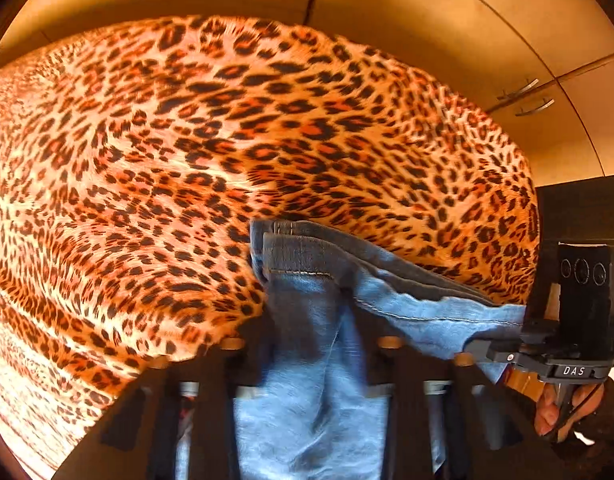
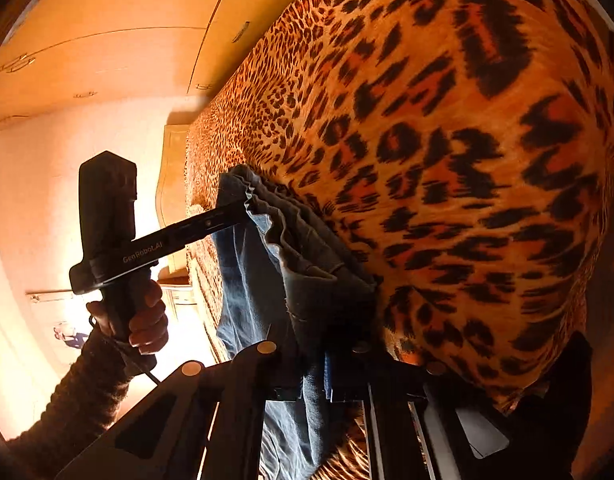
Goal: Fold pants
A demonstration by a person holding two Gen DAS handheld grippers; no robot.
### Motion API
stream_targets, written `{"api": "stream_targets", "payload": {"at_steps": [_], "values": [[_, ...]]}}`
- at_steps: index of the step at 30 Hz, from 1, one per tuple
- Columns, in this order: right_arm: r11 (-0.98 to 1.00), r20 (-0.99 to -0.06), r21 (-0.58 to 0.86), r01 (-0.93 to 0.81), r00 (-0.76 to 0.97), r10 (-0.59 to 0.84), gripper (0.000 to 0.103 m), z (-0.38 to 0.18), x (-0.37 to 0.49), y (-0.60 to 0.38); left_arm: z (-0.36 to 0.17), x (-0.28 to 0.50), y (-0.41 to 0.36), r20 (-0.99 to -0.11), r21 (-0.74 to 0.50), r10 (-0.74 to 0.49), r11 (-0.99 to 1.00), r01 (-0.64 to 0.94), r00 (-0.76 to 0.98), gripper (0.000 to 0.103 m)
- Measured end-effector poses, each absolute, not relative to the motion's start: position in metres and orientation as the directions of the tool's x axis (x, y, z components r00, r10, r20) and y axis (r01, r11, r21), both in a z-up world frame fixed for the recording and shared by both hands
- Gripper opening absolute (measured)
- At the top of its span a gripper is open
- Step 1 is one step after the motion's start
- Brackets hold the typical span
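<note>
A pair of light blue jeans is held up over a leopard-print bed cover. My left gripper is shut on the denim, which hangs down between its fingers. My right gripper shows at the right of the left wrist view, shut on the jeans' edge. In the right wrist view the jeans stretch from my right gripper, shut on the cloth, to my left gripper, which pinches a gathered edge. The cloth hides the fingertips.
The leopard-print cover fills most of both views. Wooden wardrobe doors with metal handles stand behind the bed. A pale wall and a wooden headboard or bedside piece lie at the left of the right wrist view.
</note>
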State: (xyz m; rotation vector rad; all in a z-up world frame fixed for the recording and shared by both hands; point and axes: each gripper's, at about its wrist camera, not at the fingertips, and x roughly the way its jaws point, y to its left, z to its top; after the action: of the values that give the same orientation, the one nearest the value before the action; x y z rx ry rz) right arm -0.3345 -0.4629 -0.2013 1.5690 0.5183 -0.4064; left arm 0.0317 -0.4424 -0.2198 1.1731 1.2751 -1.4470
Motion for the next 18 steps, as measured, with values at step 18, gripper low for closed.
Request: {"api": "stream_targets", "payload": {"at_steps": [18], "values": [[0.502,-0.567,0.77,0.394,0.784,0.253,0.006,-0.091,-0.255,-0.42,-0.09,0.068,-0.281,-0.946,-0.128,-0.302,0.017,0.992,-0.117,0.012]]}}
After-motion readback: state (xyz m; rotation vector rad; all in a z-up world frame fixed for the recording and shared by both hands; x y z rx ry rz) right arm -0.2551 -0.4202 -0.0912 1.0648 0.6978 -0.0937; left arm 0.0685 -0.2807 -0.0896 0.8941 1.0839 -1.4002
